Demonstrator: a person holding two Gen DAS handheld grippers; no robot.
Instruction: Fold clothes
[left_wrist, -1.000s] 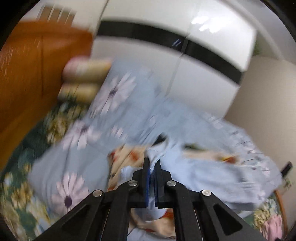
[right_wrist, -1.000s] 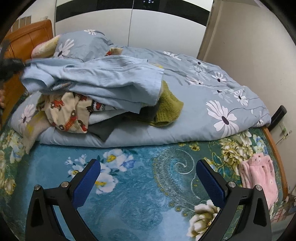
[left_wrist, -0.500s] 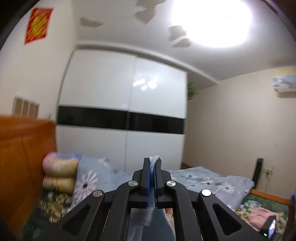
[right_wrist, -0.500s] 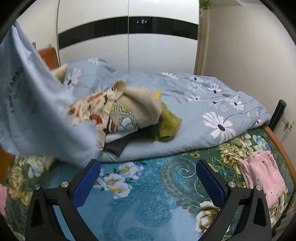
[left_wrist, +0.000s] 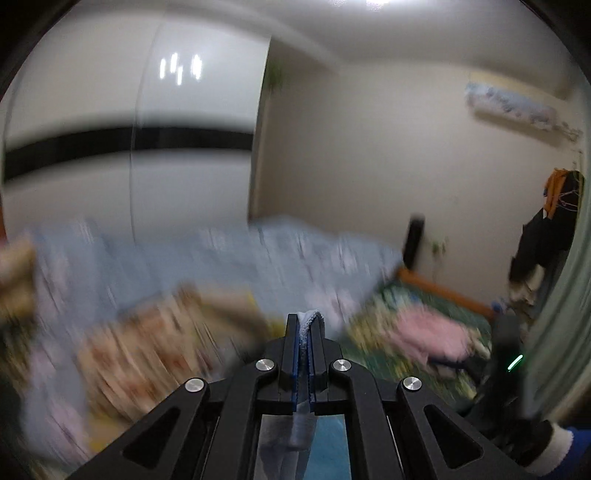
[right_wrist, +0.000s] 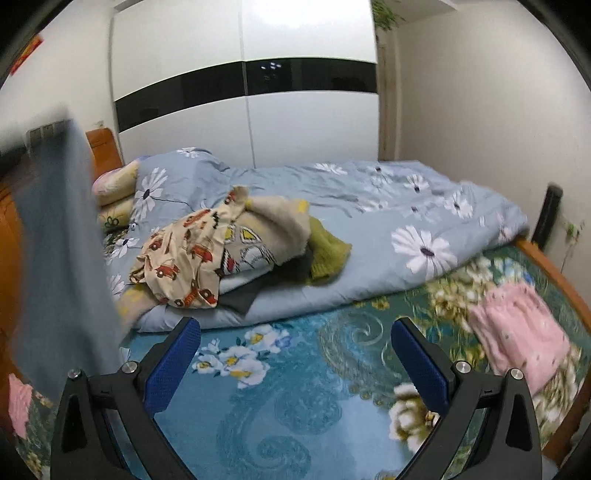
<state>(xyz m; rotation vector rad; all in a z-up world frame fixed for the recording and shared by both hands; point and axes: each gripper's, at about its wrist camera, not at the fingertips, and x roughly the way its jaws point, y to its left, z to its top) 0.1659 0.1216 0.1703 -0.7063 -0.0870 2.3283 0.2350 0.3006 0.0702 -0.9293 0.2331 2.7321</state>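
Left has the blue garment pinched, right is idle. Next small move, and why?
Probably bring the open right gripper left to pinch the hanging light blue garment. The left gripper clamps only one edge, so it dangles unspread beside the bare bedsheet.

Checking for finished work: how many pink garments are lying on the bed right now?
2 visible. One pink garment lies on the floral sheet at the right edge; another pink piece peeks in at the far left edge. More may be buried in the clothes pile.

Motion blur smears the bed (left_wrist: 221, 266), and the frame edge crops the hanging blue garment (right_wrist: 62, 258), perhaps a shirt.
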